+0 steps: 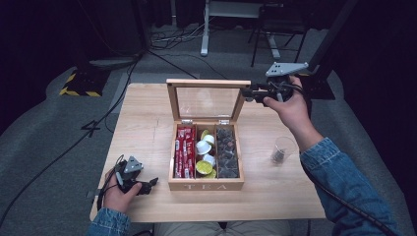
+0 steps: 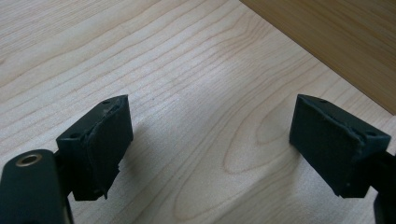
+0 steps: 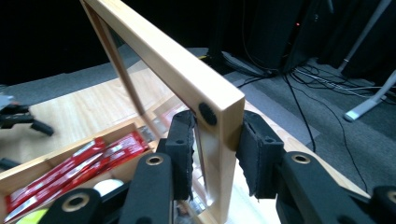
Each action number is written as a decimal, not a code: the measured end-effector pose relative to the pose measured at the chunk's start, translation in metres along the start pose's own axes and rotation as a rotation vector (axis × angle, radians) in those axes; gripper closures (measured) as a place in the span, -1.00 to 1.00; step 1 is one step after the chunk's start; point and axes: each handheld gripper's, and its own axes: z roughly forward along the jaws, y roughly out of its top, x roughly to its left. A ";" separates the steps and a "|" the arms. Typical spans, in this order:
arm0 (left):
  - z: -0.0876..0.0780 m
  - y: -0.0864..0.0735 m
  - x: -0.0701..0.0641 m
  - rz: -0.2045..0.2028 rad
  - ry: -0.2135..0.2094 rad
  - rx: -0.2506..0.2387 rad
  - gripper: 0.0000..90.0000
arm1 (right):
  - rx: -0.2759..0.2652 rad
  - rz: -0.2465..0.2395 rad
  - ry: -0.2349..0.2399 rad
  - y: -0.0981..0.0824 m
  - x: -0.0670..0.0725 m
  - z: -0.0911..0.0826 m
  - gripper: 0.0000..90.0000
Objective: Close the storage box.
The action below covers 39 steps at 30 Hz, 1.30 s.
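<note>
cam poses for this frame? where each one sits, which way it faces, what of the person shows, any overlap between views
High view: above the person's side, facing forward and down on the table and open tea box; both forearms, hands, left gripper and right gripper show.
Left gripper view: rides the left gripper, facing down at bare tabletop beside the box wall; jaws apart.
Right gripper view: rides the right gripper, facing along the raised lid; jaws around the lid's corner.
Shared: high and right gripper views both show the lid and the red packets.

One wooden tea box with three compartments, one clear cup and two tongs are counted on the tabletop.
</note>
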 end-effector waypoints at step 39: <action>0.000 0.000 0.000 -0.002 0.001 0.000 -0.69 | 0.011 -0.140 0.001 -0.083 0.091 -0.027 0.15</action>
